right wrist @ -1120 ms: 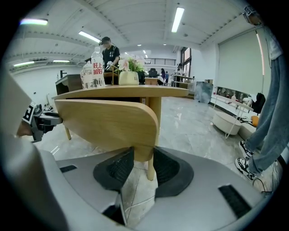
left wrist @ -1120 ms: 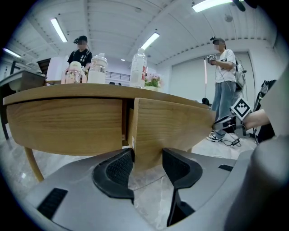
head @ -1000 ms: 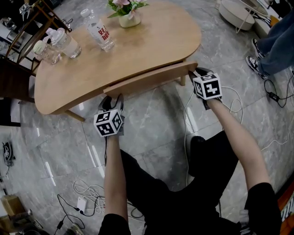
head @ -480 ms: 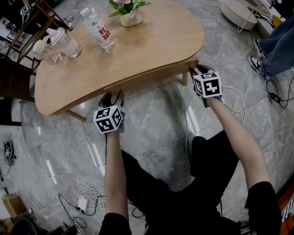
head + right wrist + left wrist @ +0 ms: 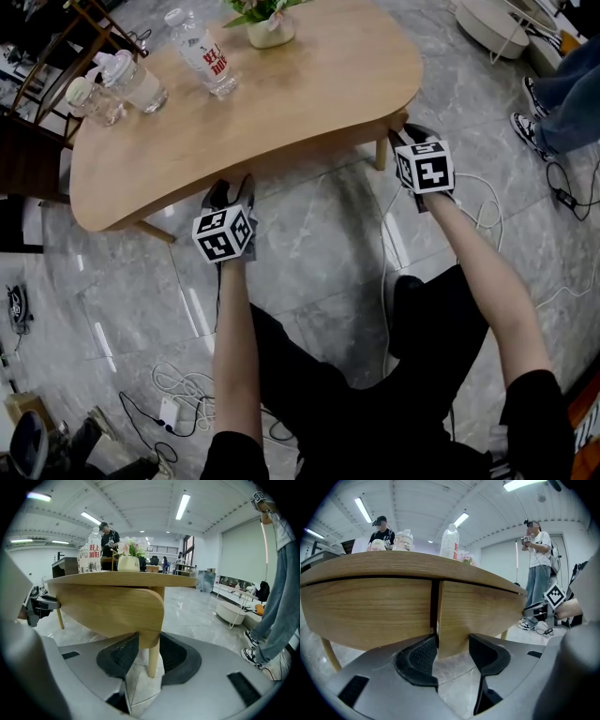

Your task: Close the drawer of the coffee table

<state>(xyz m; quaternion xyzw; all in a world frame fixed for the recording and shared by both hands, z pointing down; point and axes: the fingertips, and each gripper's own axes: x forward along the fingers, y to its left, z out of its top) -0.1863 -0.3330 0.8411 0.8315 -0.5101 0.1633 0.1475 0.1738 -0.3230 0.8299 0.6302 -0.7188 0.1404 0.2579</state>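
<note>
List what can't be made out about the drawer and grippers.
- Drawer inside: every view, hidden behind its front and the tabletop.
- Left gripper and right gripper tips: head view, tucked under the tabletop's edge.
- Whether the right pads press the drawer's end: right gripper view, contact too close to tell.
- Plant: head view, cut by the top edge.

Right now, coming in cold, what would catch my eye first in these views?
Both grippers sit at the near edge of the wooden coffee table: the left gripper stands open against the drawer front, and the right gripper clasps that front's rounded end. The drawer front is tucked almost flush under the top. On the far side of the top stand a water bottle and a potted plant.
</note>
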